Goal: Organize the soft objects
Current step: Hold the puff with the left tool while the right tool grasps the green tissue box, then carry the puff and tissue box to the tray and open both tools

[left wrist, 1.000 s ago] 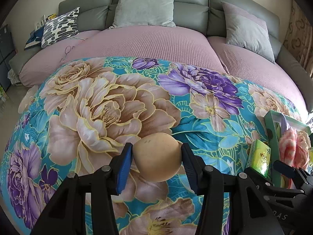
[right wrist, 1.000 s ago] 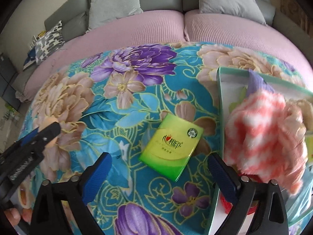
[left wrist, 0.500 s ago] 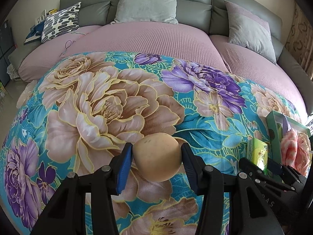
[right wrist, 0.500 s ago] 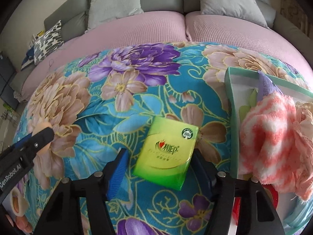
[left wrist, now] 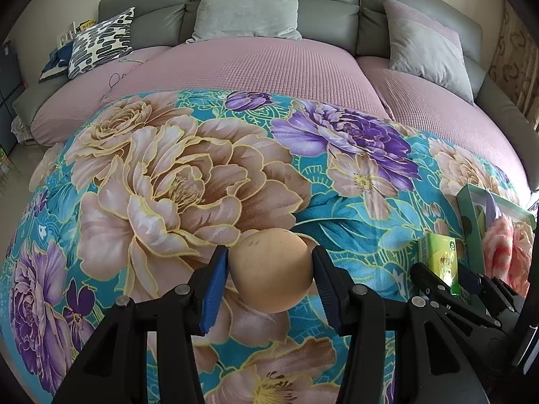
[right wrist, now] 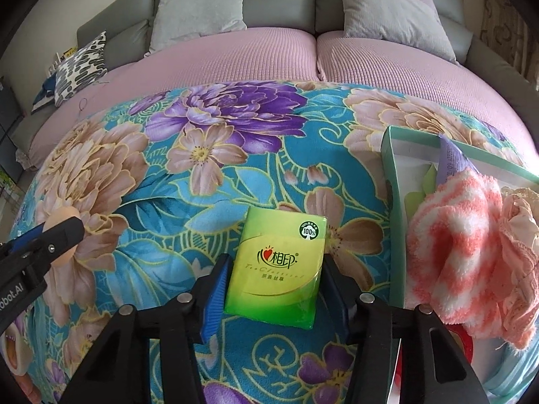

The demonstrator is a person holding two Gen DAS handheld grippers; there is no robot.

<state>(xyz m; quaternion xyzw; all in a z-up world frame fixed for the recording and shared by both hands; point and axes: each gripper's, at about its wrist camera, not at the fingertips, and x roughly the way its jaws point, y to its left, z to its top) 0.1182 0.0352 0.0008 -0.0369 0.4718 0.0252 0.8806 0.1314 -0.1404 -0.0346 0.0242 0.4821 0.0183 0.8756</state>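
While the left gripper (left wrist: 271,274) holds the tan ball (left wrist: 271,269), the right gripper (right wrist: 274,289) has just been closing on the green tissue pack (right wrist: 278,267). The pack's long axis points up the frame, and the box (right wrist: 390,175) lies to its right.

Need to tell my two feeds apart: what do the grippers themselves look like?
Both look alike: the left gripper and right gripper have black angular frames, round silver bolt heads and ribbed blue pads on the fingertips. The left one's side carries white lettering ending "obot.AI". No sleeves visible.

a pink-covered sofa (left wrist: 269,77) fills the frame's upper half, a floral blanket (left wrist: 161,175) spread over it below; a green box (right wrist: 392,181) sits at right.
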